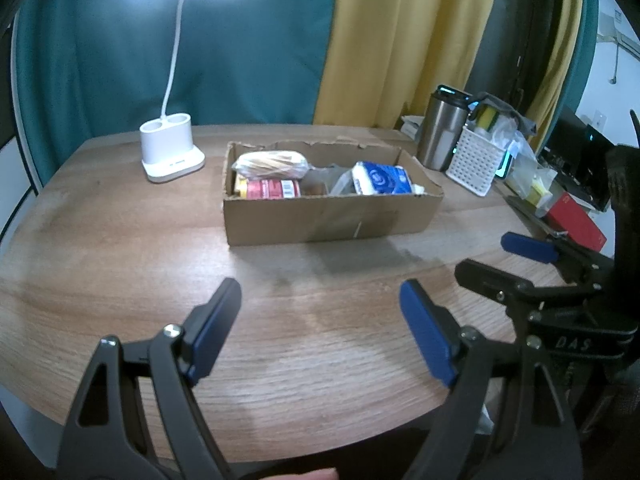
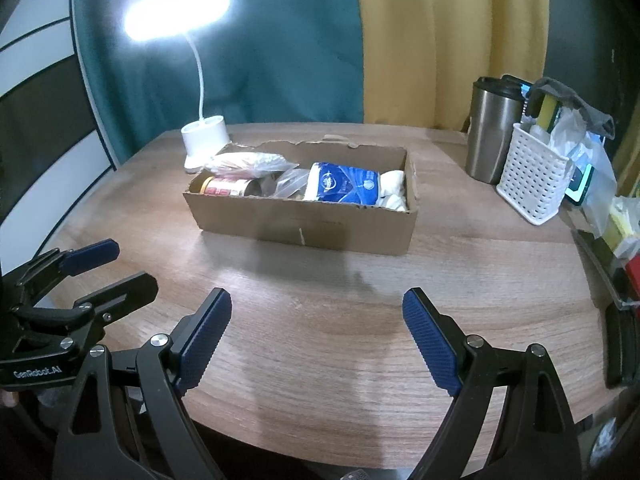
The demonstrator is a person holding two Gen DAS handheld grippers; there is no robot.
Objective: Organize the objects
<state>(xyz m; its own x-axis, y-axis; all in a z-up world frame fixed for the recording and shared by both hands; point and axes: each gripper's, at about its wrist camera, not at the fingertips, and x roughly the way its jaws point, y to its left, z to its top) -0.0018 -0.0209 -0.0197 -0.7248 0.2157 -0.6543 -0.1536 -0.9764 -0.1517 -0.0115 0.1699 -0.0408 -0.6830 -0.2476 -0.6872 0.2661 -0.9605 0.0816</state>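
Note:
A shallow cardboard box sits mid-table. Inside lie a clear bag of bread, a red-labelled jar on its side, a blue-and-white packet and crumpled clear plastic. My left gripper is open and empty over the bare table near the front edge. My right gripper is open and empty, also short of the box. Each gripper shows in the other's view, the right one and the left one.
A lit white desk lamp stands behind the box on the left. A steel tumbler, a white perforated basket of clutter and a red box stand on the right. Curtains hang behind the wooden table.

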